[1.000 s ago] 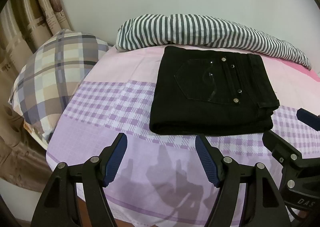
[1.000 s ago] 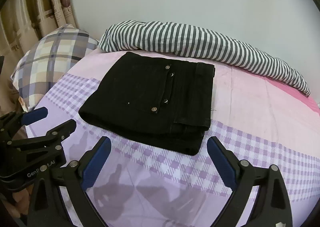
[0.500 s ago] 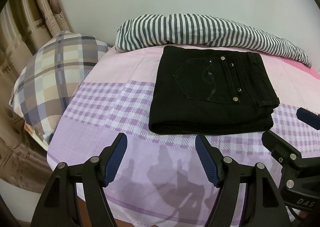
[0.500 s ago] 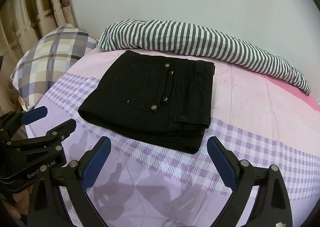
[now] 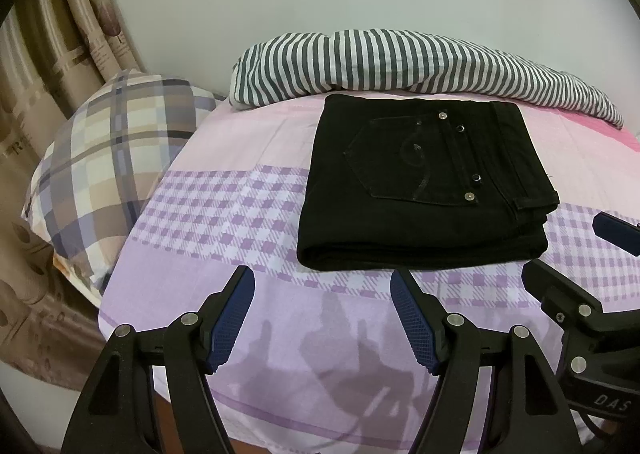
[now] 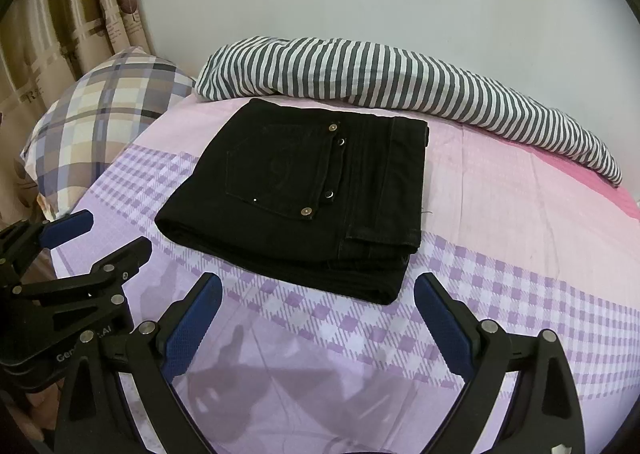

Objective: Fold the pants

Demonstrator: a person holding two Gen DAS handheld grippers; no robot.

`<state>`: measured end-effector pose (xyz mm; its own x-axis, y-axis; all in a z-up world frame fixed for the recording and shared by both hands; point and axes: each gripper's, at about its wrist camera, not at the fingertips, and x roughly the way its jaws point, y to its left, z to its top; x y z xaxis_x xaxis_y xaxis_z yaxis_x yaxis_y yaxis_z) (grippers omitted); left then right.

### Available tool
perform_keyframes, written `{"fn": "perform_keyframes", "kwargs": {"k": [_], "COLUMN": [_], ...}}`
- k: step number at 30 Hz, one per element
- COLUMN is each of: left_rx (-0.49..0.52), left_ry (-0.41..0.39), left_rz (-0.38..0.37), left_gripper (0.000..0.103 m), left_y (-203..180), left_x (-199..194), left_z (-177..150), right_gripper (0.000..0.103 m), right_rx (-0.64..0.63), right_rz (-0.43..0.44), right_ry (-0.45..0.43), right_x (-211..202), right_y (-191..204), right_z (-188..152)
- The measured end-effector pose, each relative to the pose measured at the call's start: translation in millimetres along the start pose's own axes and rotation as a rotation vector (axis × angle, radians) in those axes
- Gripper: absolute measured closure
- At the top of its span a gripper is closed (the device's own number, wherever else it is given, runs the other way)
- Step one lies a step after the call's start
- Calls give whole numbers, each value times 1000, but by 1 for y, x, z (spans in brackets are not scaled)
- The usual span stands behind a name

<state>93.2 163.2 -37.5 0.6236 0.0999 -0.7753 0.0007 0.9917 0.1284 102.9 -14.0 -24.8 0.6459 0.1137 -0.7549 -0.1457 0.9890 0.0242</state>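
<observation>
- Pants [image 5: 424,190] lie folded in a compact stack on the bed [image 5: 224,214], toward its far edge, just short of the striped blanket [image 5: 400,58]; the fold looks finished, at most tidying remains
- Left gripper [image 5: 322,318] and right gripper [image 6: 318,318]: jaws wide, holding nothing, clear of the pants
- Partial lettering on the gripper bodies: "DAS", "Gen…AI"

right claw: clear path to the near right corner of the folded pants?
Probably yes. The right claw is open and empty, hanging above the bedsheet just short of the folded pants. Only bare sheet lies between its fingers and that corner; the left claw sits off to the side.
</observation>
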Motion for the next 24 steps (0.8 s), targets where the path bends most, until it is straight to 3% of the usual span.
{"fn": "perform_keyframes", "kwargs": {"k": [24], "left_rx": [3], "left_ry": [14], "left_rz": [-9], "left_gripper": [32], "left_y": [0], "left_x": [2], "left_z": [-1], "right_gripper": [8], "right_rx": [5], "right_rz": [1], "right_ry": [8], "right_x": [3], "right_y": [-3], "right_z": [-1]}}
